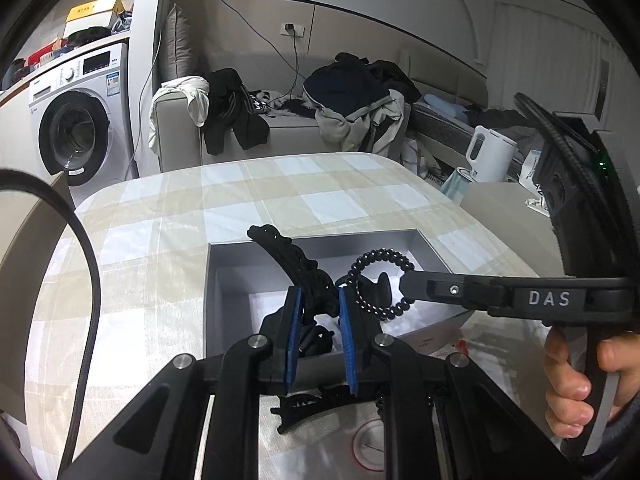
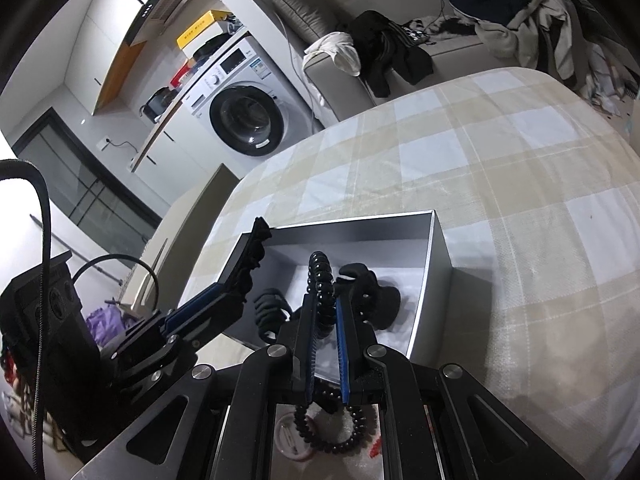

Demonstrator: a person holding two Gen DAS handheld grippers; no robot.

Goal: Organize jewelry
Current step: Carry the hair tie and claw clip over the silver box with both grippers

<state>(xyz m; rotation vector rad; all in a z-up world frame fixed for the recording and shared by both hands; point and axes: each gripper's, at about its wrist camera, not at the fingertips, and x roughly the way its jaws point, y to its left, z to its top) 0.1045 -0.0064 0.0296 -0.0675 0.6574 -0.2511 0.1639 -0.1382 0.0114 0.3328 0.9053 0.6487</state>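
An open grey box (image 1: 224,264) (image 2: 436,280) sits on the checked tablecloth. My left gripper (image 1: 320,300) is shut on a long black hair clip (image 1: 288,256) and holds it over the box; it shows from the side in the right wrist view (image 2: 248,268). My right gripper (image 2: 326,312) is shut on a black bead bracelet (image 2: 322,280), also over the box; the left wrist view shows the bracelet (image 1: 380,280) hanging from its fingers (image 1: 416,284). Two black claw clips (image 2: 372,292) (image 2: 272,312) lie inside the box.
Another black clip (image 1: 308,404) and a second bead bracelet (image 2: 332,428) lie on the table below the grippers, near a round white lid (image 1: 368,444). A sofa with clothes (image 1: 280,120), a washing machine (image 1: 76,128) and a white kettle (image 1: 488,152) stand beyond the table.
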